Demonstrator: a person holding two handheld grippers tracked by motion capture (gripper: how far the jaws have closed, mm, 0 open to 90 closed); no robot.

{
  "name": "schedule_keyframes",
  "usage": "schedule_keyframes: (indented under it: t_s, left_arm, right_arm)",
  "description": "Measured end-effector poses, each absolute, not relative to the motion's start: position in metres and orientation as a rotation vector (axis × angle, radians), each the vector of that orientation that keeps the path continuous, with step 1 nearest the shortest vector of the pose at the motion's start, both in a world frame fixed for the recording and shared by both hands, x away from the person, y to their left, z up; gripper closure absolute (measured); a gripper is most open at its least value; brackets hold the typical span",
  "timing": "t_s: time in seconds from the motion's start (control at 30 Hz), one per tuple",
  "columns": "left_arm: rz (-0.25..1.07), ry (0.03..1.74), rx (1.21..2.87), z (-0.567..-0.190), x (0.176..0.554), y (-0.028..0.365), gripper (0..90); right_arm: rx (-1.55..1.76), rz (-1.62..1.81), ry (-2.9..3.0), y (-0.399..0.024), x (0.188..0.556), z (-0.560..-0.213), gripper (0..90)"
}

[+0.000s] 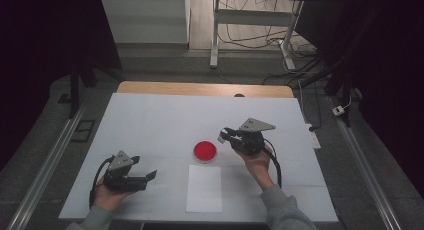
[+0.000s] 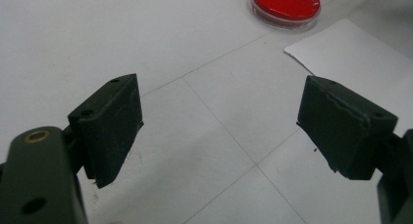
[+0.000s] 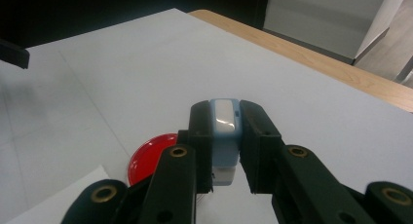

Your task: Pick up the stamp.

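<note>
The right claw (image 3: 225, 151) is clamped on a small pale-blue and white stamp (image 3: 224, 136), its two jaws pressed flat against the stamp's sides, and it holds the stamp in the air just beyond the red ink pad (image 1: 205, 151), a round shallow dish of red that sits near the middle of the white surface (image 1: 150, 120). In the high view the right claw (image 1: 226, 135) hangs close to the pad's right side, not touching it. A blank white sheet of paper (image 1: 204, 188) lies just in front of the pad, nearer the person. The left claw (image 2: 219, 131) stands wide open with nothing between its jaws, resting low near the left front of the surface, pointed toward the paper.

So the pick-up looks done: the stamp is securely in hand. What seems left is inking it on the pad and pressing it to the paper, which shows no mark so far.
</note>
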State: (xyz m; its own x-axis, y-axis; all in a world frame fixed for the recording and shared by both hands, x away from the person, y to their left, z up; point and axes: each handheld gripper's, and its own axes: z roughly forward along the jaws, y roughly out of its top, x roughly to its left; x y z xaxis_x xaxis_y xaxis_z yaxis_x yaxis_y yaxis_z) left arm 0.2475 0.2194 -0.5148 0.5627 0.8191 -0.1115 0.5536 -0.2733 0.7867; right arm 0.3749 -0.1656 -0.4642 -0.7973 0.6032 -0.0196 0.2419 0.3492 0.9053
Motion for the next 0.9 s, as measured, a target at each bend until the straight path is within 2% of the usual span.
schedule_keyframes:
  t_s: [0.9]
  left_arm:
    - [0.404, 1.100, 1.971, -0.516, 0.248, 0.219, 16.5]
  right_arm:
    - [0.781, 1.501, 2.267, -0.183, 0.341, -0.463, 75.2]
